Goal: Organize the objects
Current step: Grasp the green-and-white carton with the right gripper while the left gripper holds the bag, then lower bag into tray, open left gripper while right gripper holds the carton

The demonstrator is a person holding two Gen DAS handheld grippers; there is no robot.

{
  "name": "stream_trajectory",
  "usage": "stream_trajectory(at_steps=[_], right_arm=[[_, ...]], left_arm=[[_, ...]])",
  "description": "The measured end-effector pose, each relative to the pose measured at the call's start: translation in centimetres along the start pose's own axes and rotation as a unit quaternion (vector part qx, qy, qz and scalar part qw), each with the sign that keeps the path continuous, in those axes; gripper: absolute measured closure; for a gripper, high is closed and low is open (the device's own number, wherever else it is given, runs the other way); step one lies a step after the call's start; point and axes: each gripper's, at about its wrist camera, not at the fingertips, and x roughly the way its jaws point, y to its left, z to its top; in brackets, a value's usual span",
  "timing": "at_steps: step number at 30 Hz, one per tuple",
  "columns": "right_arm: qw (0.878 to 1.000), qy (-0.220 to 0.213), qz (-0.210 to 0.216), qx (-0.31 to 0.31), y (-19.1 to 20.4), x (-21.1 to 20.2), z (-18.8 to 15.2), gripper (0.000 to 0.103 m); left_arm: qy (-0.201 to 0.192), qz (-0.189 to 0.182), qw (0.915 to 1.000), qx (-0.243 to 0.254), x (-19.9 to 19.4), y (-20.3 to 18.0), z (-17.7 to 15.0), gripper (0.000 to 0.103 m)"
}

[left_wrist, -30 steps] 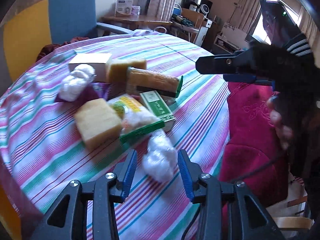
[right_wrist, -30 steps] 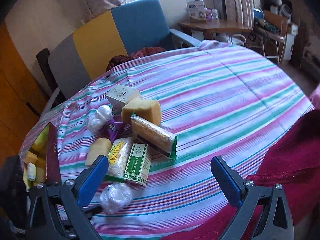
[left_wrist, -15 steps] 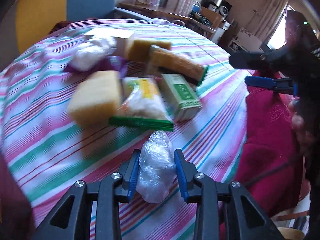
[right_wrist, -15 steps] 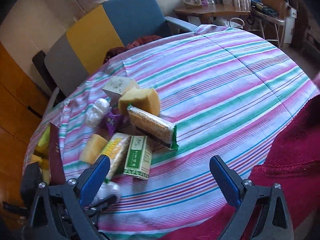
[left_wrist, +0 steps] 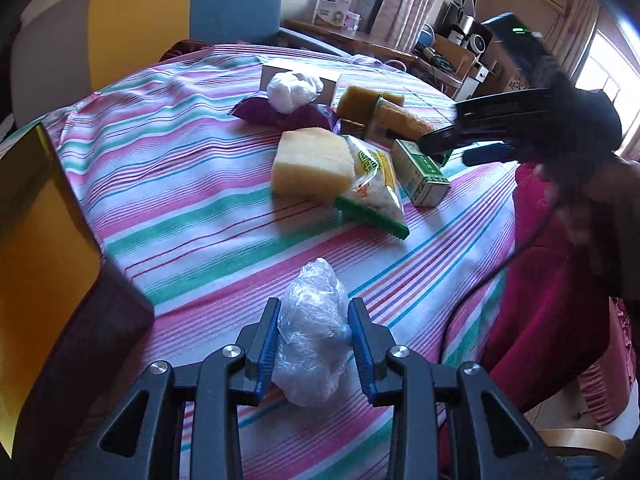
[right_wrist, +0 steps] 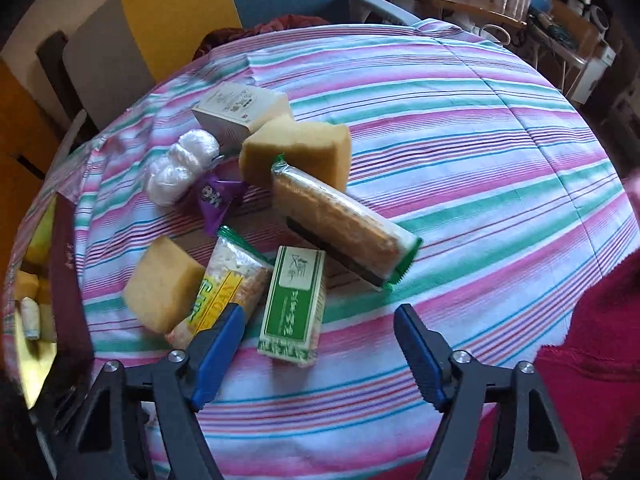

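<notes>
Two grabs underway: left gripper (left_wrist: 313,344) clamped on plastic-wrapped bundle (left_wrist: 314,330), right gripper (right_wrist: 320,350) closing over green box (right_wrist: 294,304), pads not touching; next, carrying both to yellow box (left_wrist: 36,240).

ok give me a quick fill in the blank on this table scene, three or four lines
1. The left hand-held gripper is shut on a bundle wrapped in clear ____.
2. The tablecloth has a ____ pattern.
3. The green and white box lies between the open fingers of the ____ hand-held gripper.
4. The long cracker packet leans on a yellow ____.

Missing words: plastic; striped; right; sponge
</notes>
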Motion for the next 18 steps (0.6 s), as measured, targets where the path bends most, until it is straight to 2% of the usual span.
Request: stream_trajectory(at_steps=[2, 3, 4, 6, 8, 18], right_arm=[[1.000, 0.006, -0.023, 0.000, 0.4, 1.2, 0.2, 0.037], [1.000, 0.012, -0.011, 0.002, 0.5, 2.1, 0.4, 0.040], [1.000, 0.018, 0.010, 0.006, 0.6, 2.6, 0.4, 0.047], [0.999, 0.046, -0.012, 0.000, 0.7, 4.4, 0.0, 0.067], [0.999, 0.029, -0.027, -0.013, 1.2, 4.0, -0.2, 0.073], [0.999, 0.035, -0.013, -0.010, 1.0, 4.2, -0.5, 0.071]], left_arm=[[-0.002, 0.000, 1.0000, -0.004, 0.1, 0.1, -0.2, 0.070], [-0.003, -0.001, 1.0000, -0.006, 0.1, 0.1, -0.3, 0.070], [-0.004, -0.002, 1.0000, -0.007, 0.1, 0.2, -0.3, 0.069], [-0.005, -0.004, 0.9999, -0.012, 0.2, 0.3, -0.4, 0.069], [-0.007, -0.007, 0.9998, -0.015, 0.1, 0.5, -0.5, 0.069], [-0.009, -0.014, 0.9995, -0.027, 0.4, 0.7, -0.5, 0.068]])
